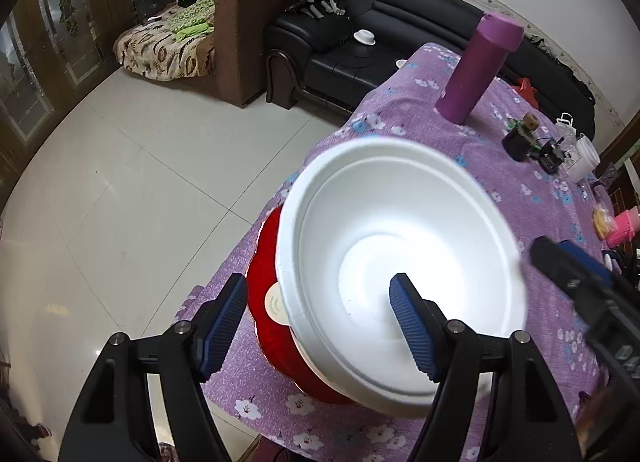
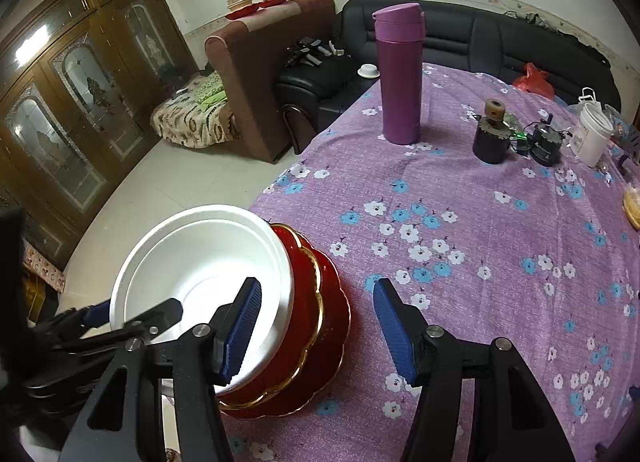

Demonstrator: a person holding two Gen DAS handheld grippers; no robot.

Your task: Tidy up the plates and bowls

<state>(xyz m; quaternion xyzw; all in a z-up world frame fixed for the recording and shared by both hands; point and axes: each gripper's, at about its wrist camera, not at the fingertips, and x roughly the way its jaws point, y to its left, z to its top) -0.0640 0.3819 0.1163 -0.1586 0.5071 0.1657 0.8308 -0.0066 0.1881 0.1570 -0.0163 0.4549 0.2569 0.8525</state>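
A white bowl (image 1: 400, 262) sits on top of a stack of red dishes (image 2: 320, 326) near the edge of a table covered in a purple flowered cloth (image 2: 460, 221); the bowl is empty inside, and it tilts a little on the stack. In the right wrist view the stack shows as 2 red plates with gold scalloped rims, the upper one smaller than the lower. In the left wrist view a small cream disc (image 1: 276, 302) peeks out between the bowl and the red plate beneath. The left gripper (image 1: 316, 326) has its jaws apart, straddling the bowl's near rim: one blue pad (image 1: 412, 326) hangs inside the bowl, the other outside by the red plates, and neither visibly presses on the rim. The right gripper (image 2: 316, 326) also stands with its jaws wide, one pad (image 2: 240, 326) over the bowl's rim and the other over the cloth beside the stack, gripping nothing. Farther back on the table stand a purple flask (image 2: 400, 73) with its lid closed, a dark jar (image 2: 492, 137) with a stopper, and a white tub (image 2: 592, 133); what these hold cannot be seen.
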